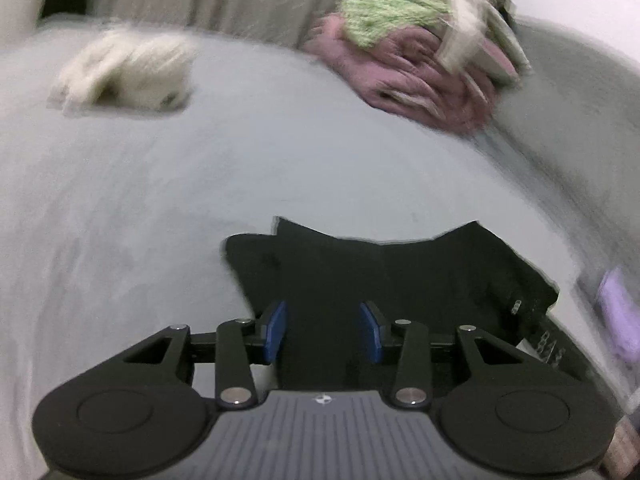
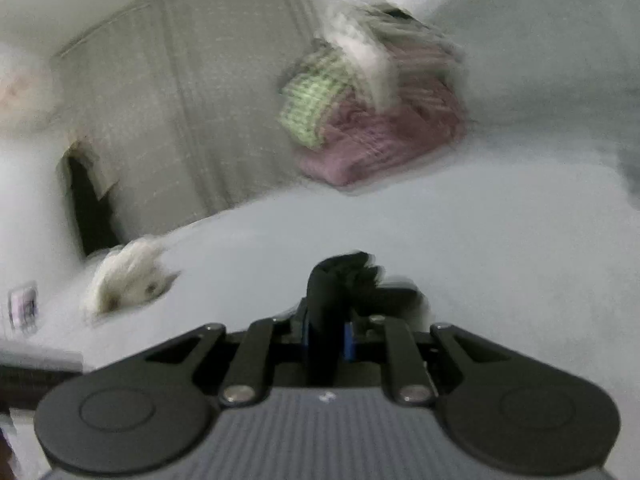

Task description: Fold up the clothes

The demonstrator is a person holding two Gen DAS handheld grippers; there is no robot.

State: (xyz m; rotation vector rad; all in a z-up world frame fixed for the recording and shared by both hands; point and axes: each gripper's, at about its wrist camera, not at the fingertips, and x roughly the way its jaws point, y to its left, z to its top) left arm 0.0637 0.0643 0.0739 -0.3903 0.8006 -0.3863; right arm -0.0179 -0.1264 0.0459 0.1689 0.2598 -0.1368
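Your left gripper point(image 1: 326, 326) sits low centre of the left wrist view, jaws partly apart, with the black garment point(image 1: 400, 280) lying between and beyond the blue pads; whether the pads press the cloth cannot be told. Your right gripper point(image 2: 327, 338) is narrowed to a pinch on a bunched fold of the same black garment point(image 2: 340, 276), which rises above its jaws at lower centre of the right wrist view. The garment lies on the pale grey bed point(image 1: 200, 200) and reads as partly gathered, not yet a finished fold. A small white folded piece point(image 1: 124, 72) at upper left looks done; the heap of pink, green and white clothes point(image 1: 420, 56) at upper right is unfolded, so most of the job seems left. Small light marks on the garment's right edge are too blurred to read; no brand is legible.
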